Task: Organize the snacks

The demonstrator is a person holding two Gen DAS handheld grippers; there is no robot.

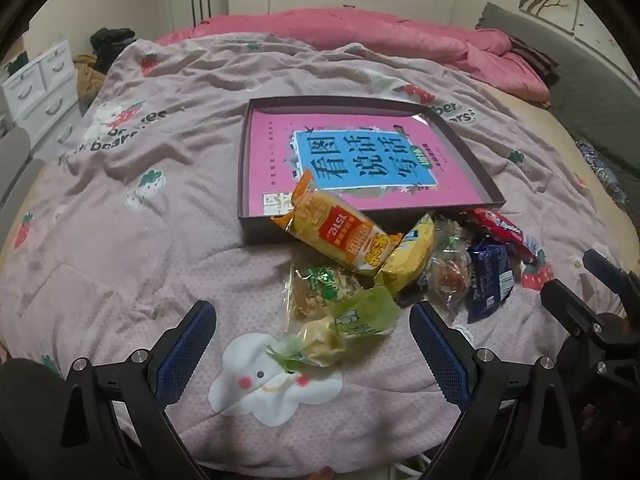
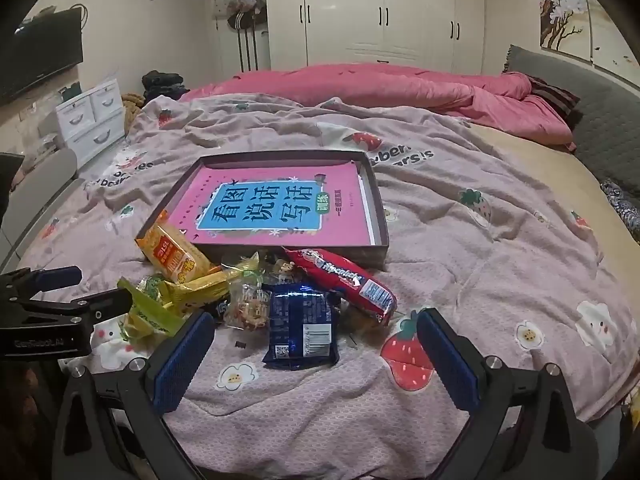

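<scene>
- Left gripper [image 1: 312,340] is spread wide, holding nothing, above a green pack [image 1: 360,316].
- Right gripper [image 2: 316,354] is spread too, around a blue pack [image 2: 302,326].
- Snacks lie heaped on the blanket [image 1: 140,240] just before the box [image 1: 256,224], one yellow pack [image 1: 340,236] leaning over its rim.

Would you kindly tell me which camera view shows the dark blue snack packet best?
The right wrist view: the dark blue snack packet lies whole and unobstructed between the open right tongs. The left wrist view shows it small, distorted, far right.
</scene>
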